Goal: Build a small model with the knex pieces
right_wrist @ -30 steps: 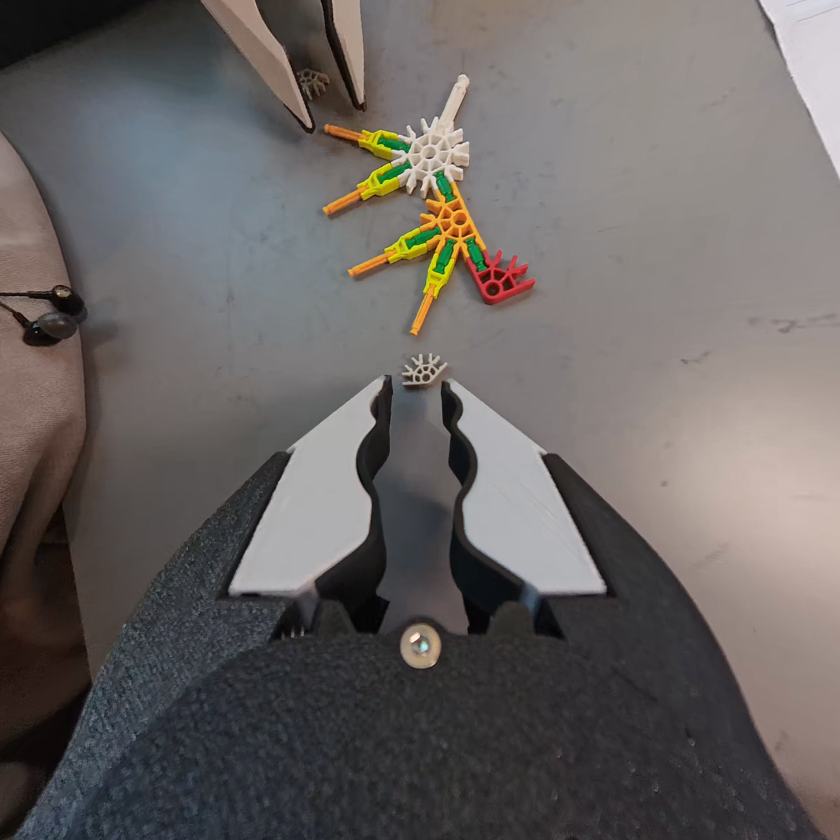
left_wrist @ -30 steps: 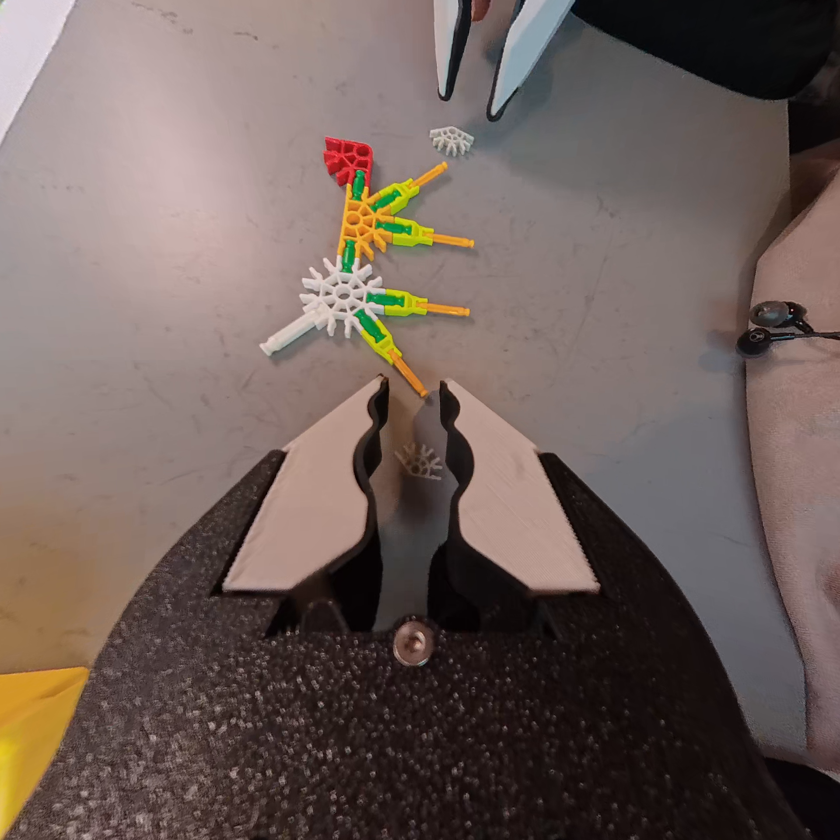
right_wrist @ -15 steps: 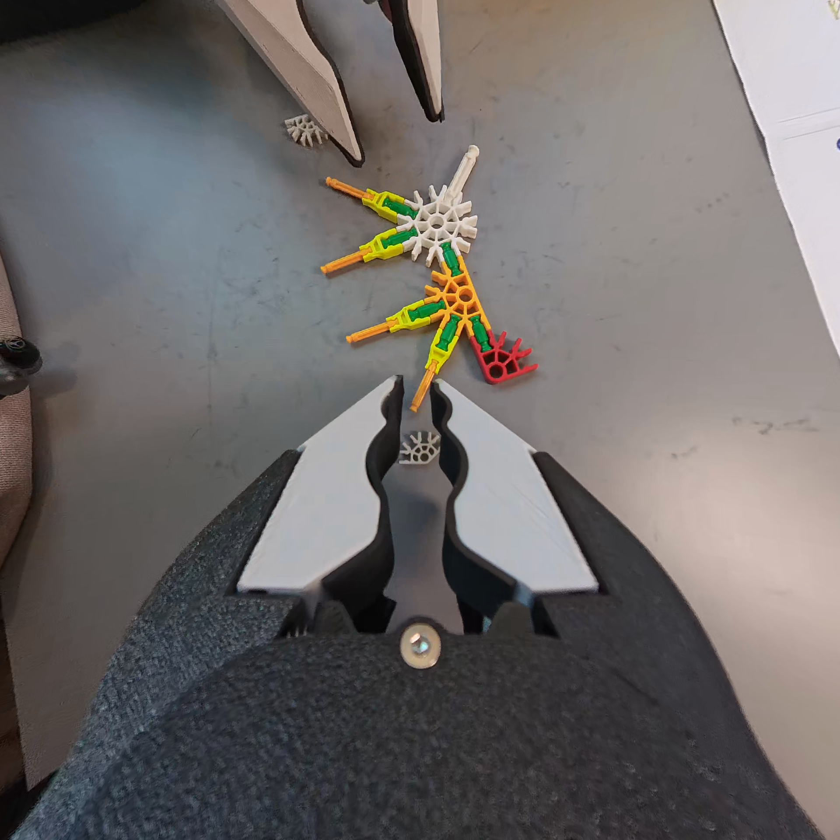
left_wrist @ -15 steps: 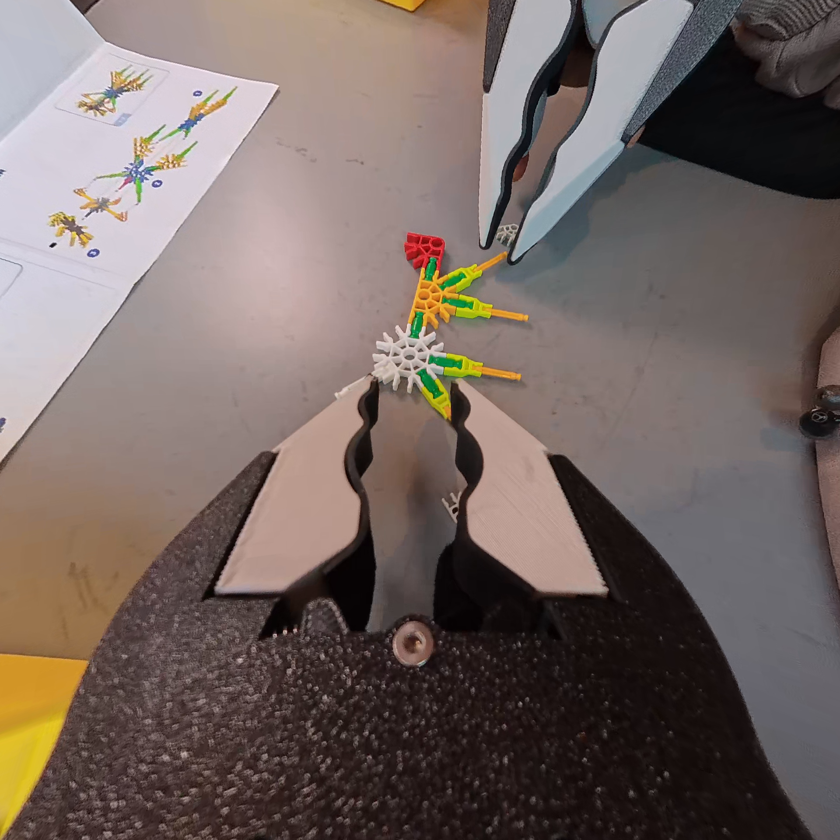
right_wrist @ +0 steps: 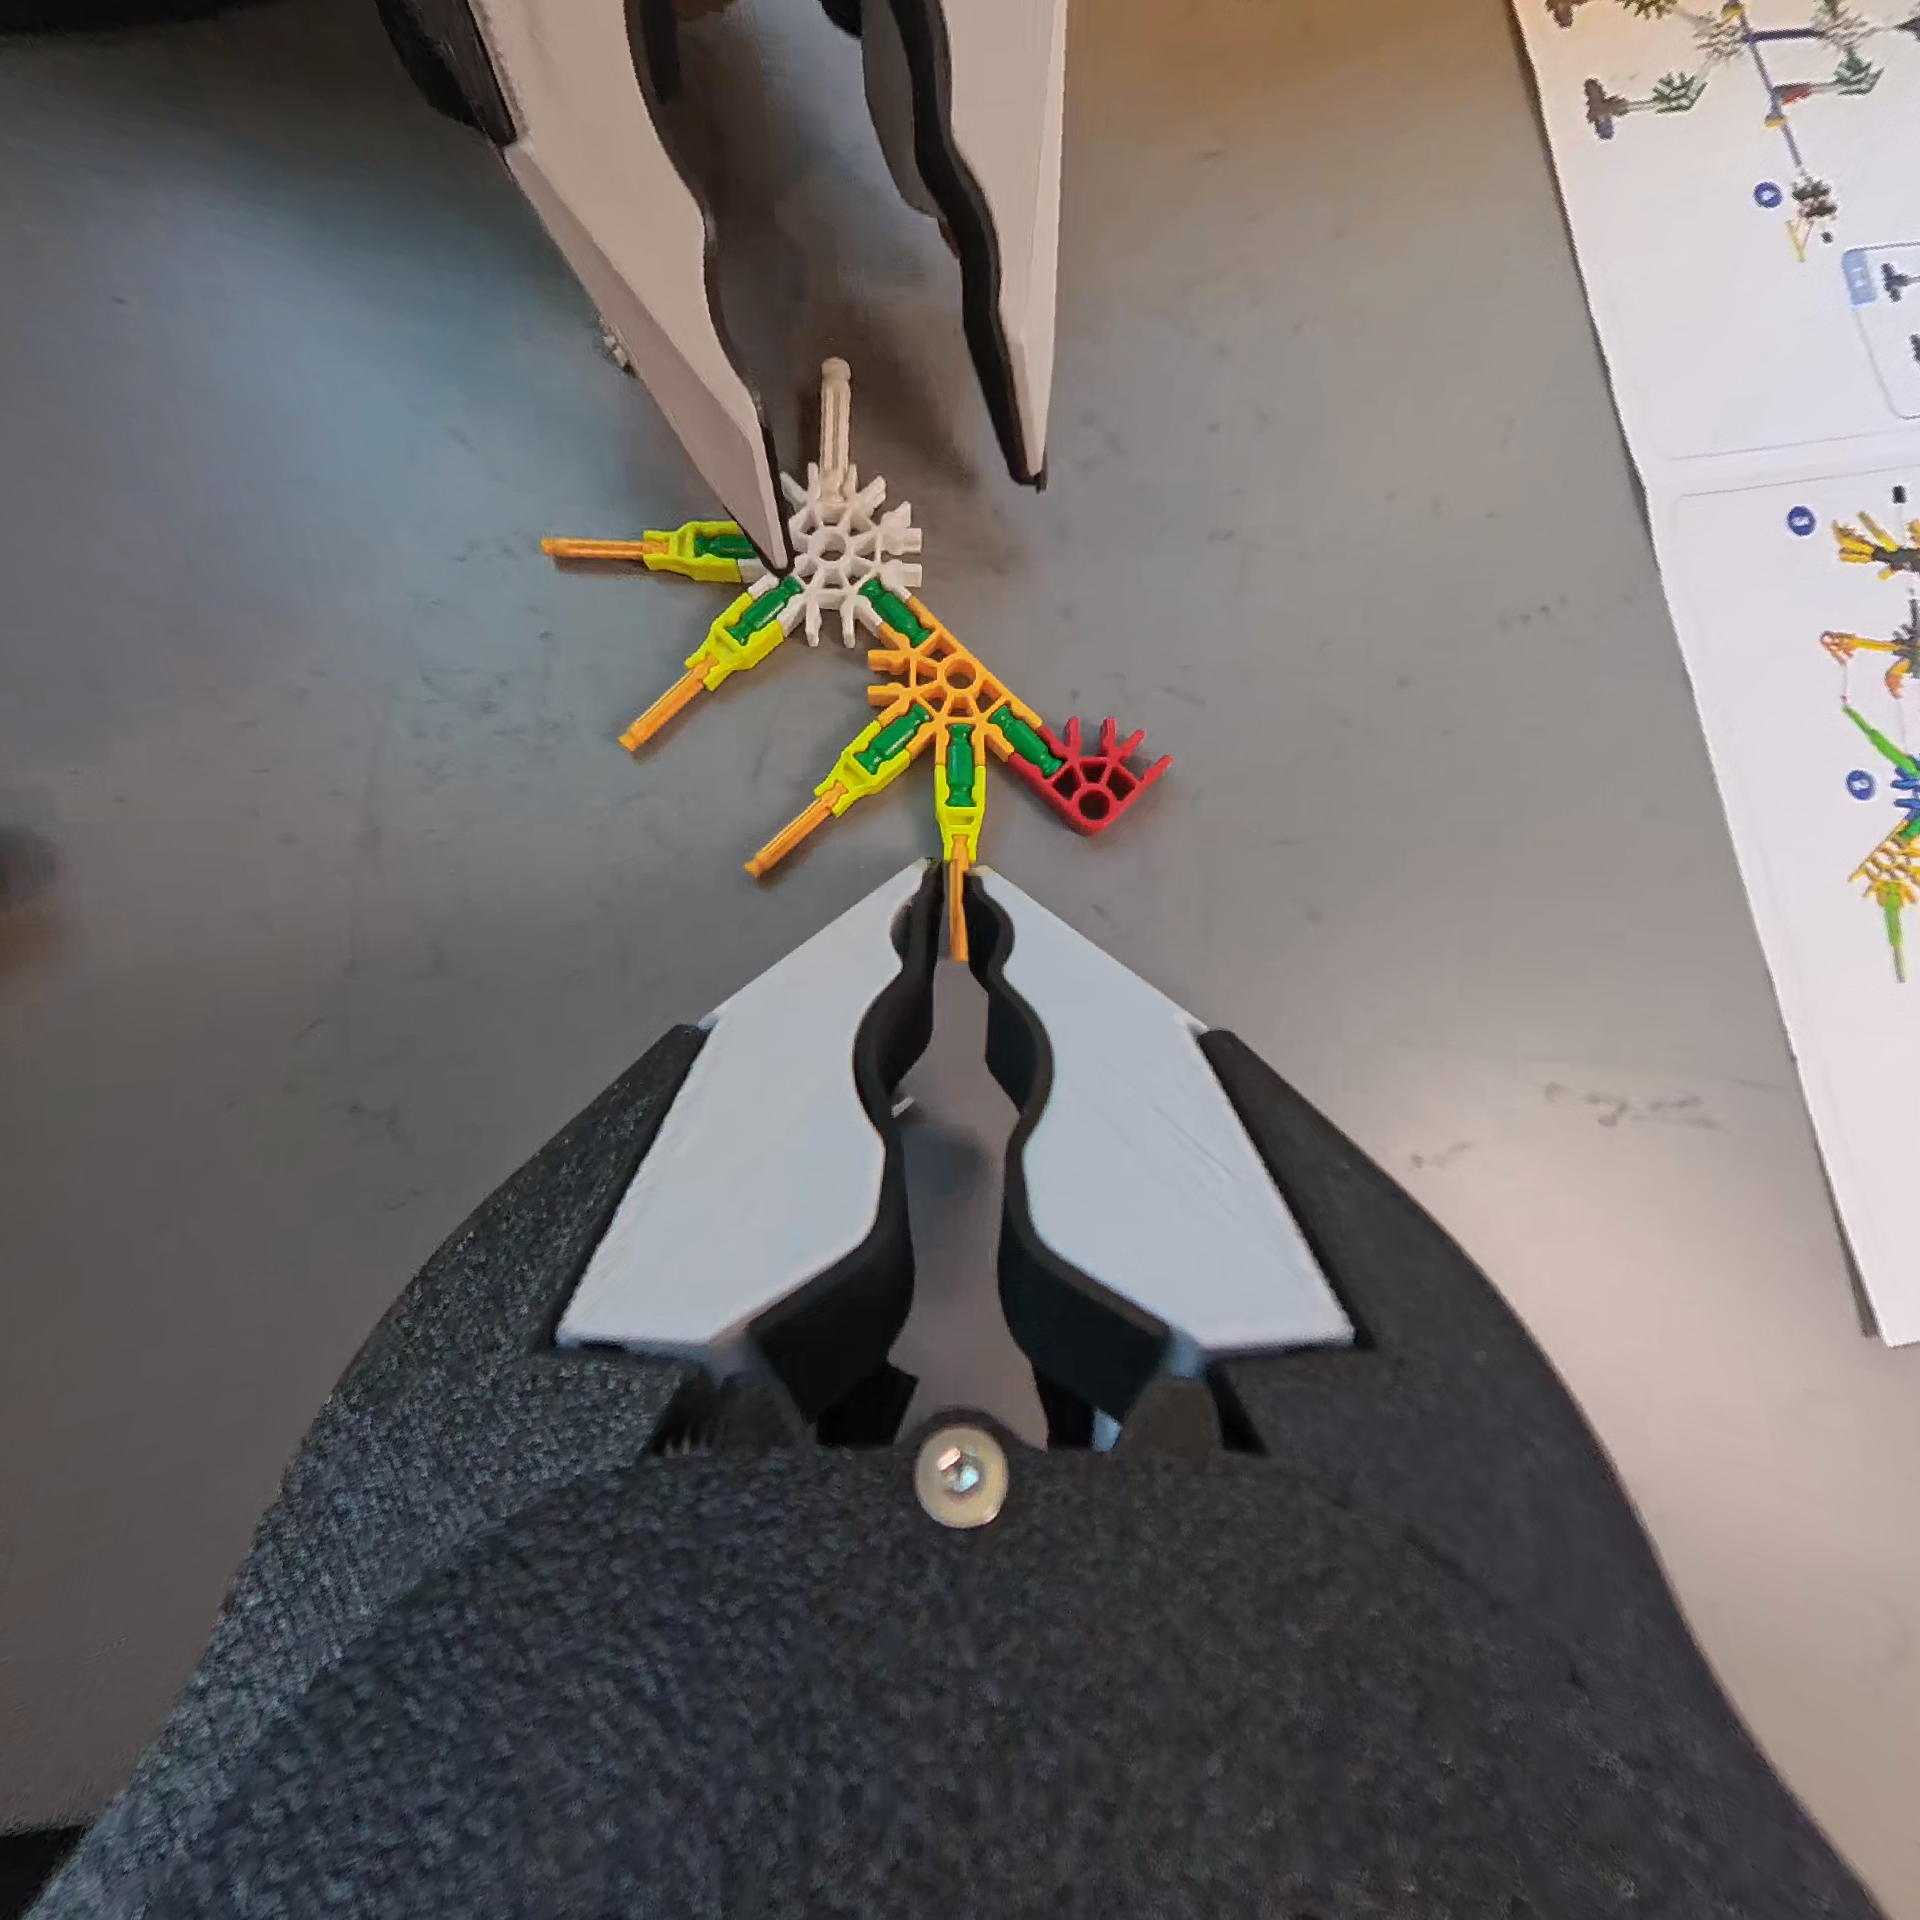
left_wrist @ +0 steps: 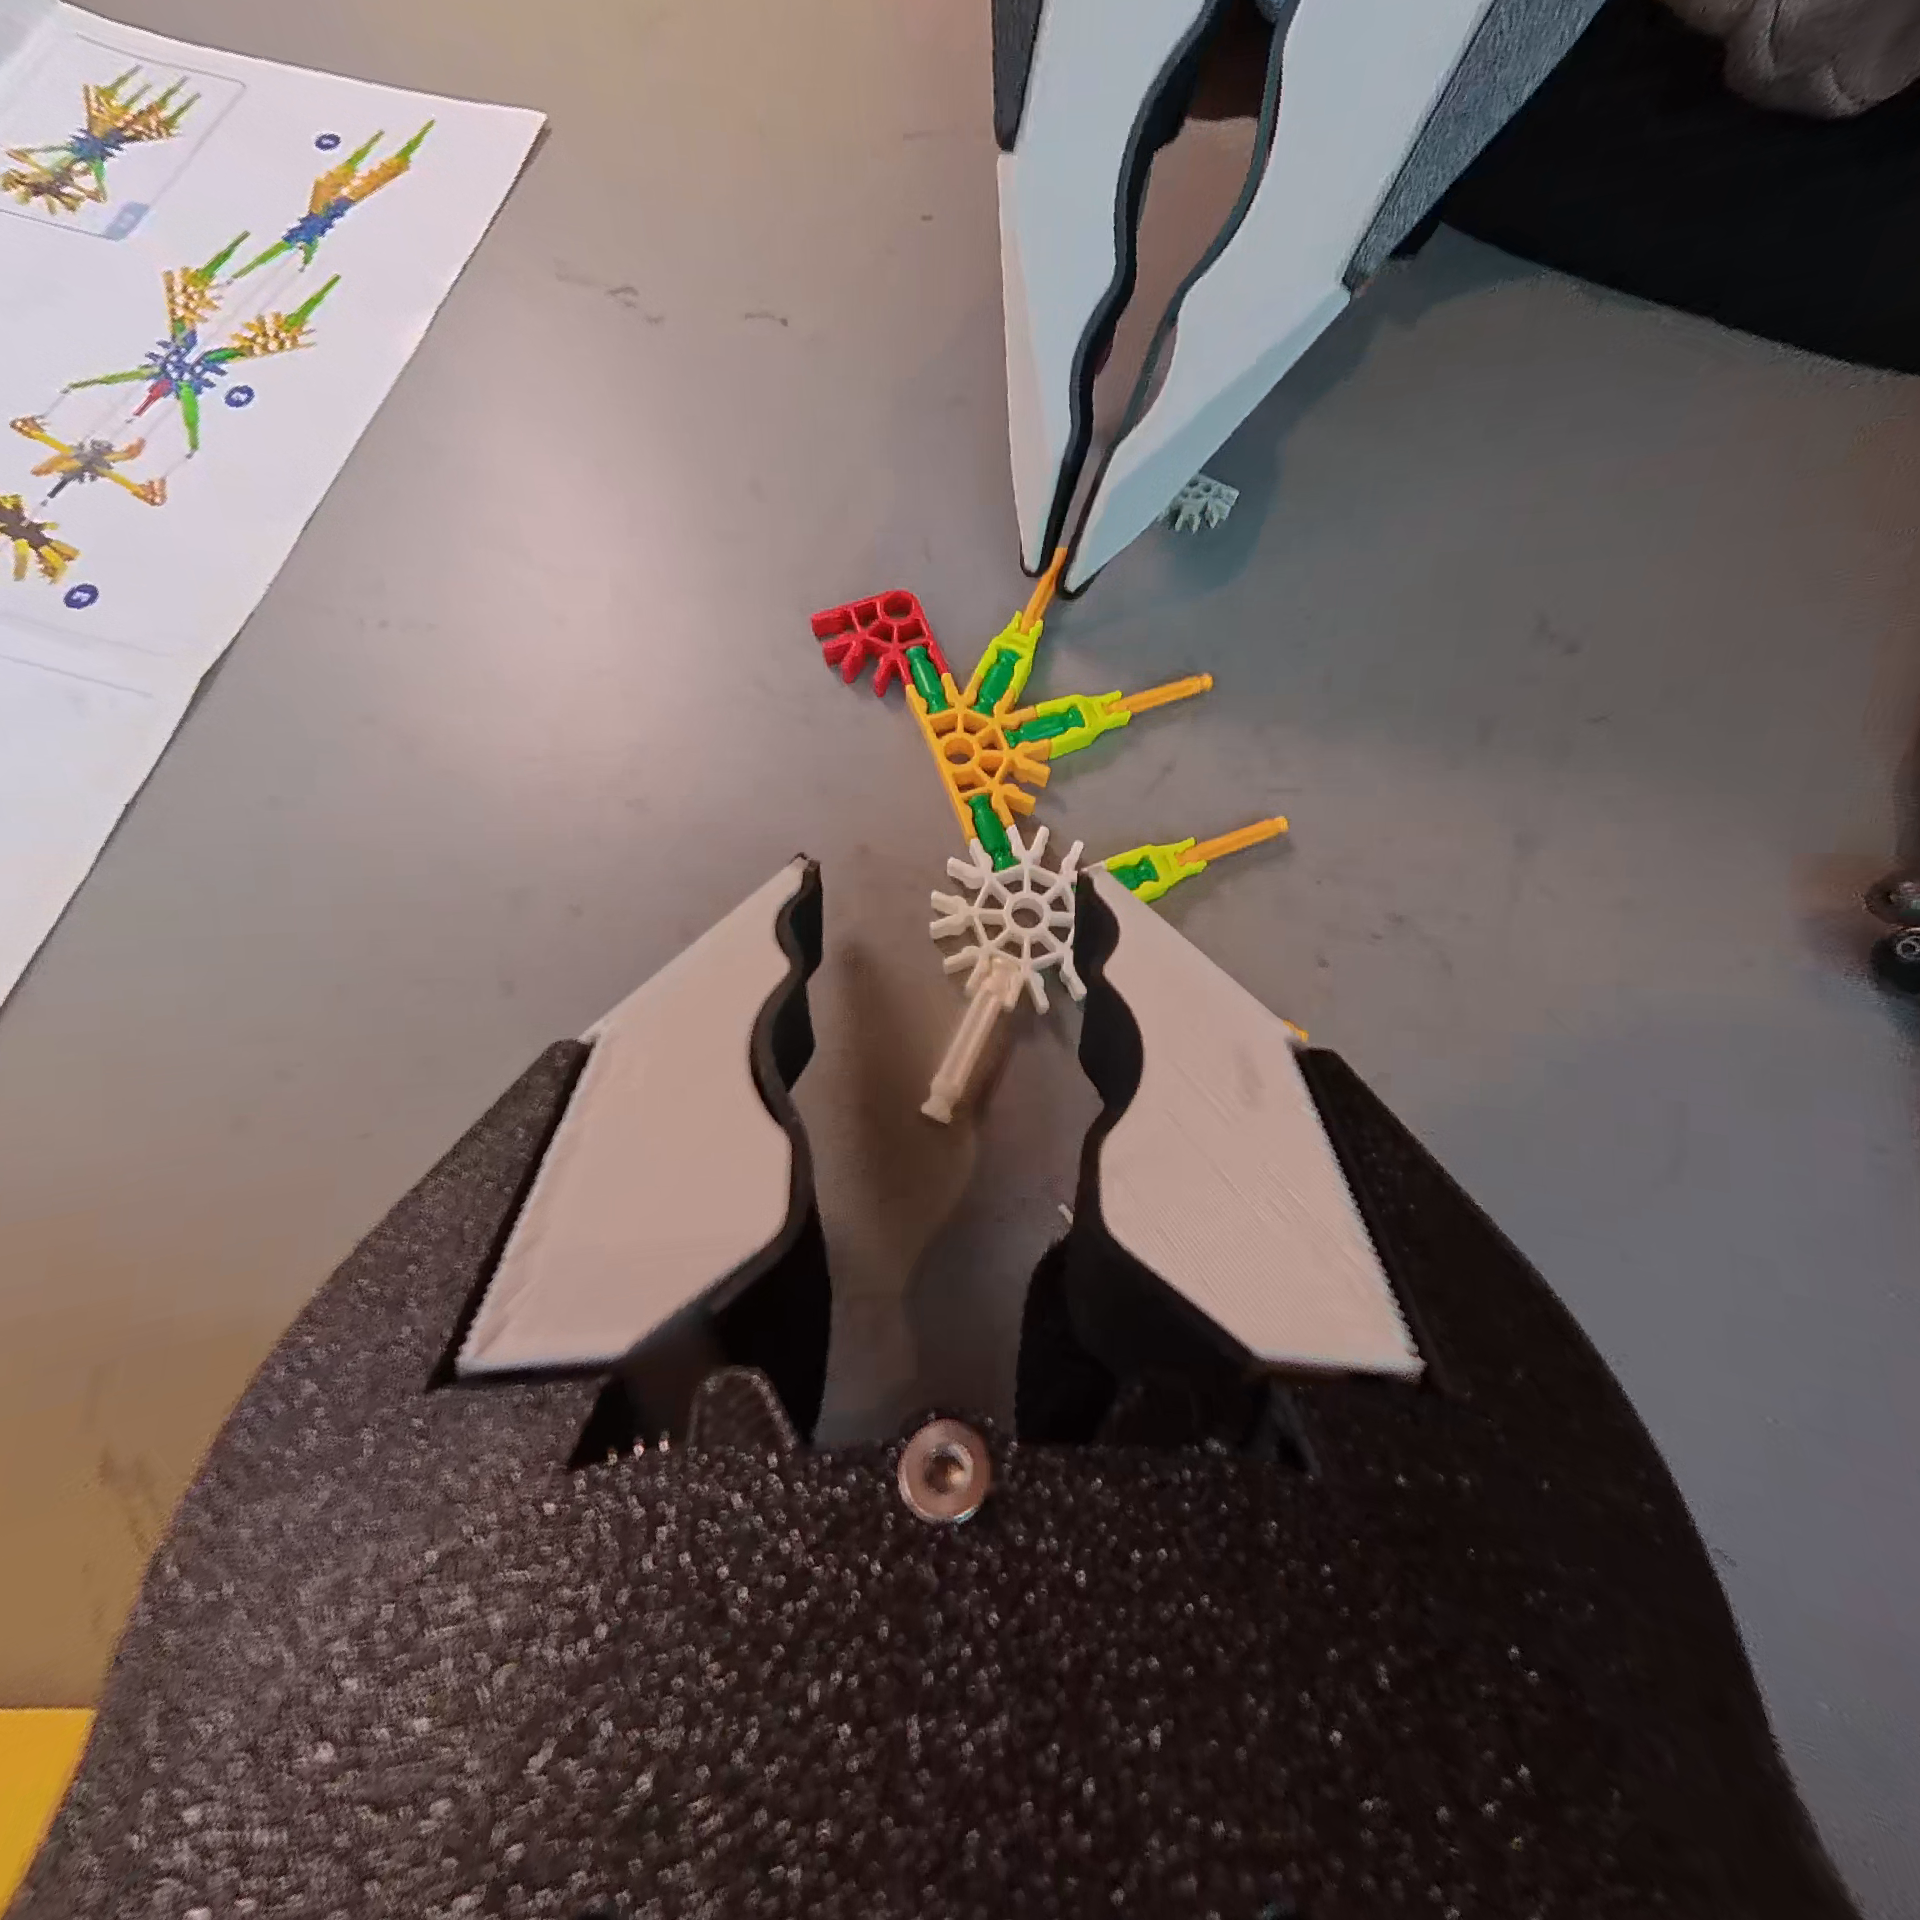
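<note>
Two tongs meet one light, snap-jointed toy assembly [right_wrist: 914, 675]: right gripper [right_wrist: 954, 883] pinches an orange rod tip [right_wrist: 958, 920], left gripper [left_wrist: 945, 883] gapes around its white hub [left_wrist: 1013, 920], the sturdier hold.

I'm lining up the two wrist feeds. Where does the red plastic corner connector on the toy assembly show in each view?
Left wrist view: the red plastic corner connector lies above centre, at the far left end of the assembly, left of the right hand-held gripper.
Right wrist view: it lies right of centre, just beyond this gripper's tips.
Shared landmark: the white plastic snowflake connector, at the assembly's other end.
</note>
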